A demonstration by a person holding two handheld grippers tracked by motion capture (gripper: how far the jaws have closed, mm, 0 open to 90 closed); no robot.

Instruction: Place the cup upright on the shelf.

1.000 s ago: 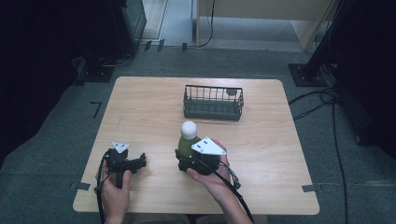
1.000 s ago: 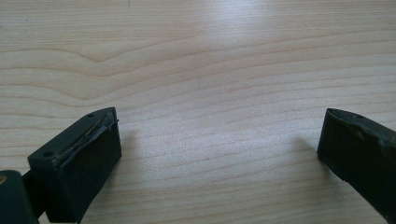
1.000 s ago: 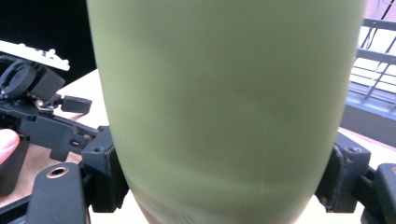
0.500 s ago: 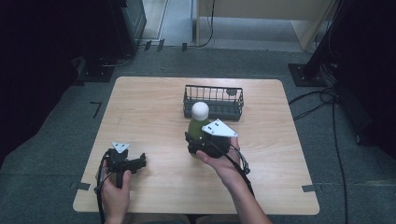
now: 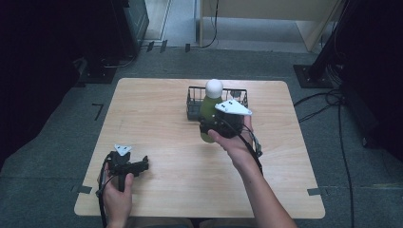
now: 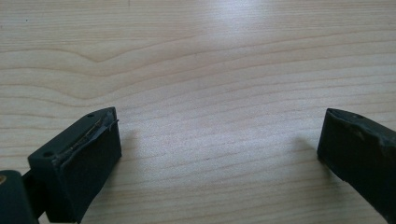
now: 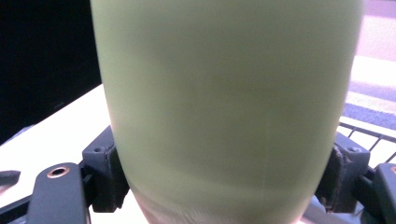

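**Two grippers at the table, one clamped on a green bottle**

Two hands work at a pale wooden table (image 5: 157,118). The right gripper (image 5: 214,127) is raised above the middle of the table and has its jaws pressed against both sides of a green bottle (image 5: 208,110). The bottle stands upright in that hold, its white round cap (image 5: 214,86) at the top. From the high view the bottle is in front of a black wire basket (image 5: 240,97) that sits toward the far edge of the table; the bottle's body overlaps the basket's near wall, and I cannot tell whether its base is above the basket or just in front of it. In the right gripper view the bottle's green wall (image 7: 224,107) fills the space between the two black jaws, which touch it left and right, and a bit of the basket's wire rim (image 7: 369,133) shows at the right edge.

The left gripper (image 5: 142,165) rests low at the near left corner of the table, well apart from the bottle and basket, held by the person's left hand (image 5: 117,194). Its jaws stand wide apart with nothing between them; the left gripper view shows bare wood grain (image 6: 219,93) in the gap.
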